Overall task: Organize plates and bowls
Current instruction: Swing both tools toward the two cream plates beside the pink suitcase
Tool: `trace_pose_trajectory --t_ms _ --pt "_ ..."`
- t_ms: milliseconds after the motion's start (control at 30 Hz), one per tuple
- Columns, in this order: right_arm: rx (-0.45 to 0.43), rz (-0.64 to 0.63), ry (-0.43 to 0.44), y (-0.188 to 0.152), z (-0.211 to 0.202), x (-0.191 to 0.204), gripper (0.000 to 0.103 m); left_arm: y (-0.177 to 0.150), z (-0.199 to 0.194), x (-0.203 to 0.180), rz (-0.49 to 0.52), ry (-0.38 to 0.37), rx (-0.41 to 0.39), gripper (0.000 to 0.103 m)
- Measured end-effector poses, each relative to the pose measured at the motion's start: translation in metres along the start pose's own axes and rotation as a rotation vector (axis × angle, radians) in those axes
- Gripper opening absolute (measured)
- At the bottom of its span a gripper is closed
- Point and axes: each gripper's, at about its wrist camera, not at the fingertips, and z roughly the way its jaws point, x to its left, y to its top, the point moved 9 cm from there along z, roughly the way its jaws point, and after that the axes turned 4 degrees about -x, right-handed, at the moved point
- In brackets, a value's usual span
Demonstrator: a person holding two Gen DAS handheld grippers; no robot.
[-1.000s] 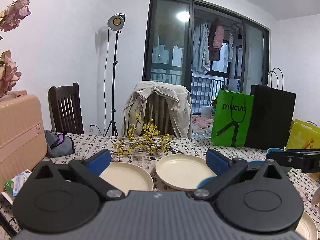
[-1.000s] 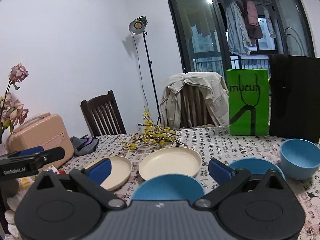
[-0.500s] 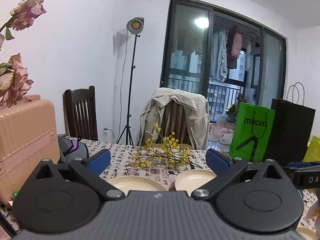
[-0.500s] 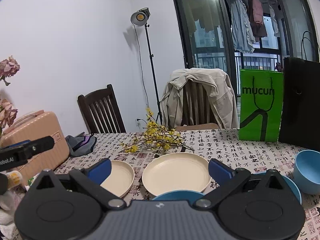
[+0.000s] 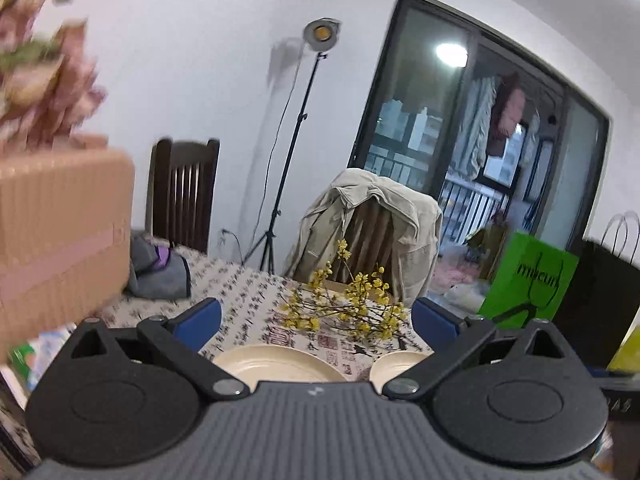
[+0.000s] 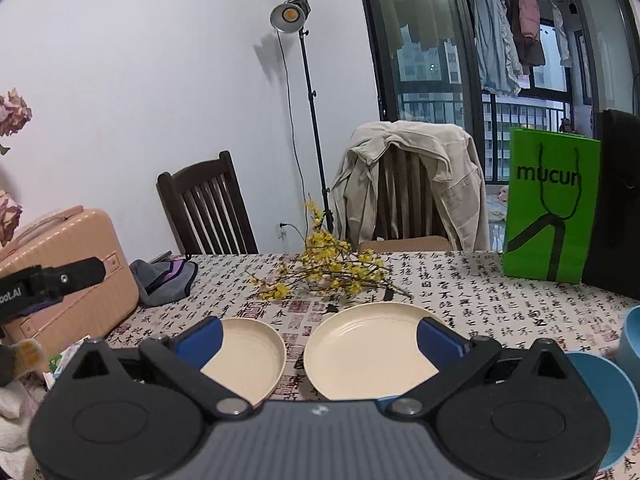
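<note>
Cream plates: two plates, a left plate (image 6: 244,356) and a right plate (image 6: 370,350), sit side by side on the table (image 6: 480,296); nothing is in them
Blue dishes: a blue plate (image 6: 600,392) lies at the right; a blue bowl (image 6: 632,336) is just beside it
Right claw (image 6: 320,336): wide open; holds nothing; hangs over the cream plates
Left claw (image 5: 316,318): wide open; holds nothing
Flowers (image 6: 320,272): yellow; lie behind the plates

A: Left tool (image 5: 316,314) state?
B: Jaws spread wide, blue pads (image 5: 199,322) well apart, nothing between them. Held above the bench, tilted a bit so its view leans.
A: Right tool (image 6: 319,334)?
B: Same: fingers wide apart, empty, level, pointing forward over the bench. Left tool's tip also shows at the left edge of the right wrist view.
</note>
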Motion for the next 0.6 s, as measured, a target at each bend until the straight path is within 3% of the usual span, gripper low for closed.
trace_pose_trajectory --t_ms 100,267,600 --pt "0.029 0.0 0.004 -0.004 0.011 0.006 0.103 -0.004 0.01 0.014 -0.056 -0.004 0.038 0.103" --pt "0.055 -0.009 0.004 -0.008 0.027 0.017 0.103 -0.006 0.021 0.033 -0.046 0.061 0.023 0.103" --pt "0.145 0.022 0.014 -0.027 0.077 0.034 0.103 -0.029 0.051 0.074 -0.061 0.177 0.074 0.103"
